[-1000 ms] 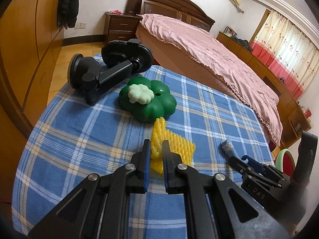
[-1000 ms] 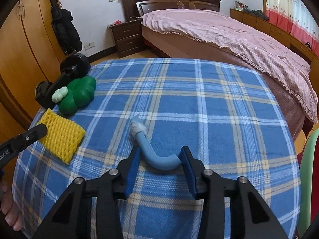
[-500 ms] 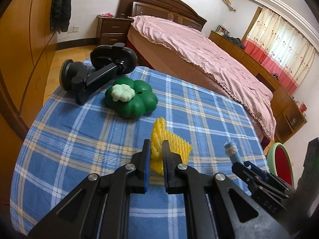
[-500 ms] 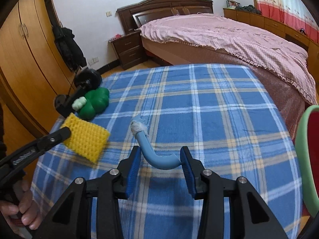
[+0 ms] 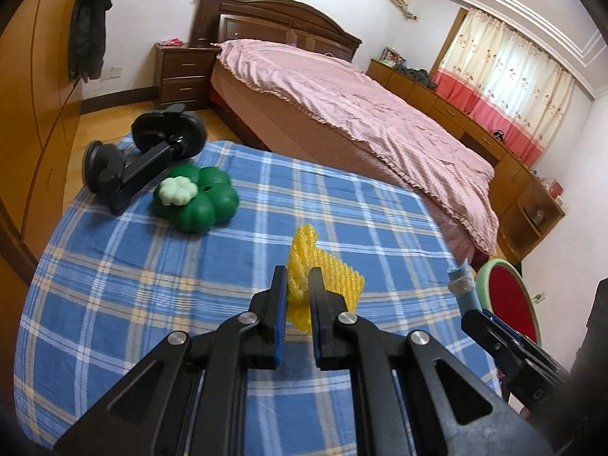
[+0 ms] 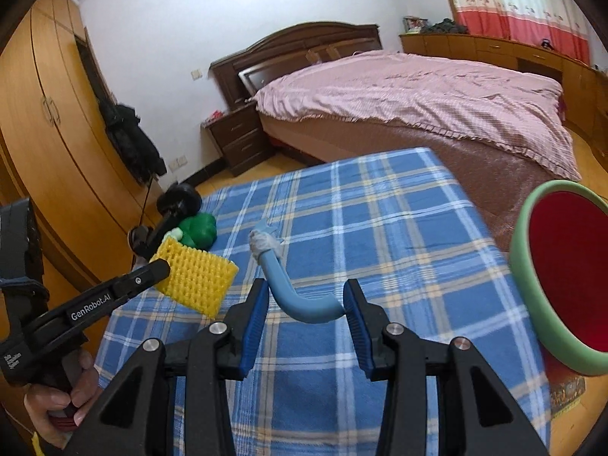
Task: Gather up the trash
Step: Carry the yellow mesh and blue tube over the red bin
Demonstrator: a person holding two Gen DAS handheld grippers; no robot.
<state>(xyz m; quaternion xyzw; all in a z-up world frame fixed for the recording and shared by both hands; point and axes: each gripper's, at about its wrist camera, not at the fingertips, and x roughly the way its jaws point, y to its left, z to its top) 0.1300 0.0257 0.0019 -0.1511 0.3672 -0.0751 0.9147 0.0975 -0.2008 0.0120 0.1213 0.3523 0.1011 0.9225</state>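
Both trash pieces have come up off the bench (image 6: 380, 205) since 1 second ago: then the yellow foam net and the blue tube lay on the blue plaid cloth, and now they hang clear of it. A red bin with a green rim (image 6: 532, 277), barely seen before, fills the right edge of the right wrist frame. My reading is that pickup is done and the carry to that bin comes next.

The bench is round-edged and covered in a woven check cloth. At its upper-left in the left wrist frame lie 2 things that look like keepers, not trash: a black suction-cup phone mount (image 5: 148, 152) of hard plastic, and touching it a glossy green clover-shaped box (image 5: 201, 205) with a pale clover knob.

The left tongs (image 5: 297, 292) are clamped on the yellow foam net (image 5: 326, 285), a soft, ribbed mesh sleeve squeezed thin at 1 corner, the rest flaring rightward.

The right tongs (image 6: 306, 304) stand wide yet grip the blue tube (image 6: 304, 307) by its bent lower end; it is smooth, curved like a hook, with a grey-white wad wrapped round its upper tip.
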